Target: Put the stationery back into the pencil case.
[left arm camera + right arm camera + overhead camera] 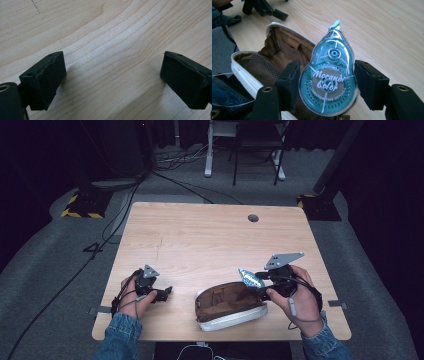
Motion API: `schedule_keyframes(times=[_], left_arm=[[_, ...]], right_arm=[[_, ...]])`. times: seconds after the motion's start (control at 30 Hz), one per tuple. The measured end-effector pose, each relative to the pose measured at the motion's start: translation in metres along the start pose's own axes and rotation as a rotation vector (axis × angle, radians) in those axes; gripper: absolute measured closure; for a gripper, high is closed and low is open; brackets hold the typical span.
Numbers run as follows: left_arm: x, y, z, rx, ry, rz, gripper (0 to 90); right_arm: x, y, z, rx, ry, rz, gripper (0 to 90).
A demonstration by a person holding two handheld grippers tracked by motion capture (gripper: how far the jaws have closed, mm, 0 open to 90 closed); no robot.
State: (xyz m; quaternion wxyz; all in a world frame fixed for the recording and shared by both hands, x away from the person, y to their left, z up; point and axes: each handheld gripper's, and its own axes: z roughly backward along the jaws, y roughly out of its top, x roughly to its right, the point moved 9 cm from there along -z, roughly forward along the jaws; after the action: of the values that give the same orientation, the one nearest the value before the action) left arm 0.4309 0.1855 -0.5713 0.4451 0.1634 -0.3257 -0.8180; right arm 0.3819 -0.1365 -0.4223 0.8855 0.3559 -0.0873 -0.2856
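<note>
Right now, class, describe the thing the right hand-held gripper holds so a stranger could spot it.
On the wooden table, near its front edge, lies an open pencil case. Just above its right end, the right hand-held gripper clamps a correction tape: teal, see-through, teardrop-shaped.

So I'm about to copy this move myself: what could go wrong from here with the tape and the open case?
The right gripper pinches only the rounded sides of the smooth correction tape, so it could squirt out.
The pencil case lies unheld, with the left gripper open and apart from it; a nudge might shift it.
Its opening is narrow, so the tape could catch on the white rim.
</note>
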Motion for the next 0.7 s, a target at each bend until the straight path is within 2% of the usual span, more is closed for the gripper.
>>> schedule_keyframes(times=[0.27, 0.7], left_arm=[[0.000, 0.000, 0.000, 0.000, 0.000, 0.000, 6.6], [0.000, 0.000, 0.000, 0.002, -0.001, 0.004, 6.6]], right_arm=[[-0.021, 0.000, -0.011, -0.031, 0.054, 0.061, 39.3], [-0.046, -0.003, -0.023, -0.096, 0.145, 0.106, 39.4]])
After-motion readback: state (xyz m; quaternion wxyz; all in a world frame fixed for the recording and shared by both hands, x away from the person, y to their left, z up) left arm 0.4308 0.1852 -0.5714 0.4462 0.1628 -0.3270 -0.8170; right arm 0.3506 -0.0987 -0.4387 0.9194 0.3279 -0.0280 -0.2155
